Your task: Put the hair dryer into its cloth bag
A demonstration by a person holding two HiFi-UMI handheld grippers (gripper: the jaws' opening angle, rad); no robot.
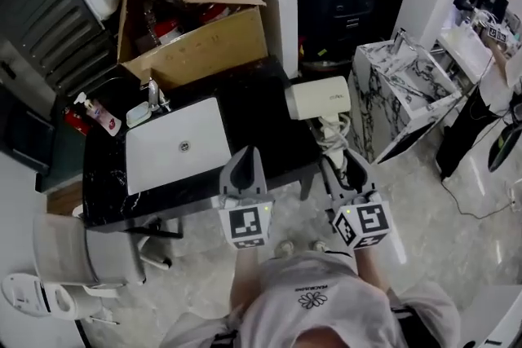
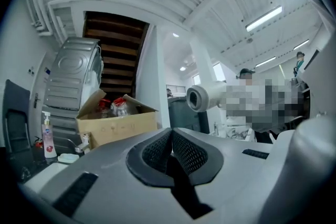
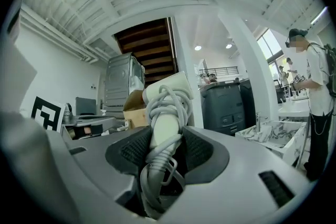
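My right hand-held gripper (image 3: 167, 145): jaws set wide and pressed on the handle of the hair dryer (image 3: 167, 93), one ribbed pad on each side. In the head view it (image 1: 341, 167) is off the near right corner of the sink (image 1: 200, 134).
Hair dryer: cream-white, held up by its handle. Its barrel (image 1: 320, 99) lies crosswise to the right of the sink, over the right end of the dark surface (image 1: 261, 106) that carries the sink.
Cord: pale grey (image 3: 164, 113), wound in loops round the handle. The coils run down between my right jaws.
My left hand-held gripper (image 2: 171, 148): jaws closed tight together with nothing between them. It (image 1: 245, 165) sits just off the sink's near right corner, beside the right one.
Seen from the left hand-held gripper: the dryer's round barrel end (image 2: 202, 98) faces this way, up and to the right.
Faucet (image 1: 152, 94): at the sink's far left edge.
Soap bottle (image 1: 102, 114): left of the sink, near the faucet.
Cardboard box (image 1: 196, 45): open, behind the sink — red-capped things inside.
Marbled white unit (image 1: 400, 85): well to the right of the sink, past the dryer.
Person (image 3: 315, 86): standing, far off to the sink's right.
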